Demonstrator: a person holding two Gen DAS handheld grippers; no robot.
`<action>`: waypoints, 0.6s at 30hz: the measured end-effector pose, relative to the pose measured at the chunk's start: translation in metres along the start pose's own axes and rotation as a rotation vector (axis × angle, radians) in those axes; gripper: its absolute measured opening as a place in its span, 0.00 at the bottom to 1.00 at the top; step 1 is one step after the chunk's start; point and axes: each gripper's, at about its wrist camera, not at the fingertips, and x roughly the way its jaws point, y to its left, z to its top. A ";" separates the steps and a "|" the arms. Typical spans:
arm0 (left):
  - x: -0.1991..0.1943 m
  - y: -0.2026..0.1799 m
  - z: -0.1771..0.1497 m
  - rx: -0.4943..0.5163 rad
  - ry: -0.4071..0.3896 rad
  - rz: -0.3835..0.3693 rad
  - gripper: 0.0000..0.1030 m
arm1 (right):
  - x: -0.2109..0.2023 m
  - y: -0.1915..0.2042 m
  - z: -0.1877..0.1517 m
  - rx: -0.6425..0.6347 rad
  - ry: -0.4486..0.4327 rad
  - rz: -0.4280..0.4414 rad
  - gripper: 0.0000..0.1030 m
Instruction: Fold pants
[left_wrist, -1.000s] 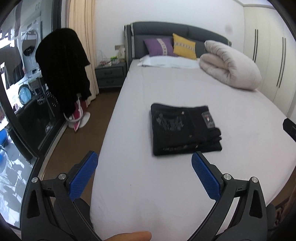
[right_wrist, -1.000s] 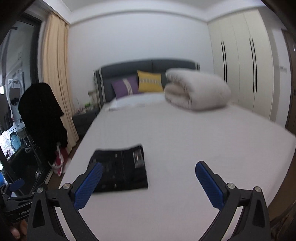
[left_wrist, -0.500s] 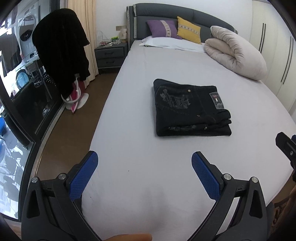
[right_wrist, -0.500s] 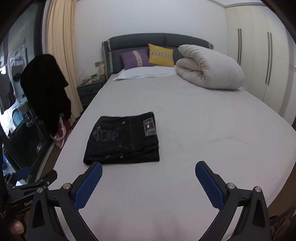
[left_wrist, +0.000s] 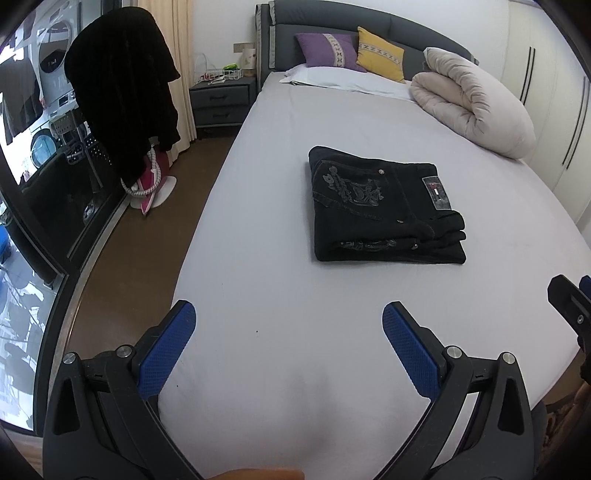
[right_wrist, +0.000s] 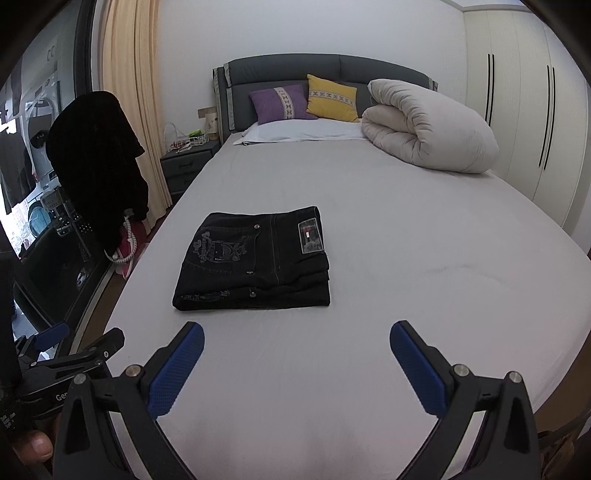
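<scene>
Black pants lie folded into a compact rectangle on the grey bed sheet, with a back-pocket design and a label on top. They also show in the right wrist view. My left gripper is open and empty, held above the bed's near end, short of the pants. My right gripper is open and empty, also short of the pants. The right gripper's tip shows at the left wrist view's right edge; the left gripper shows at the right wrist view's lower left.
A rolled beige duvet lies at the bed's far right, with purple and yellow pillows at the headboard. A dark coat hangs left of the bed near a nightstand. White wardrobes stand right.
Both cameras have tilted down and come closer to the bed, so the pants sit larger and sharper in view. Both grippers stay open. The pants have not moved.
</scene>
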 end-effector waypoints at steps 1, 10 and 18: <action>0.001 0.000 -0.001 -0.002 0.001 0.001 1.00 | 0.001 0.000 -0.001 0.002 0.003 0.000 1.00; 0.006 -0.002 -0.007 -0.017 0.010 0.007 1.00 | 0.003 0.001 -0.004 0.004 0.022 -0.001 1.00; 0.008 -0.002 -0.010 -0.021 0.015 0.012 1.00 | 0.007 0.001 -0.006 0.005 0.044 0.002 1.00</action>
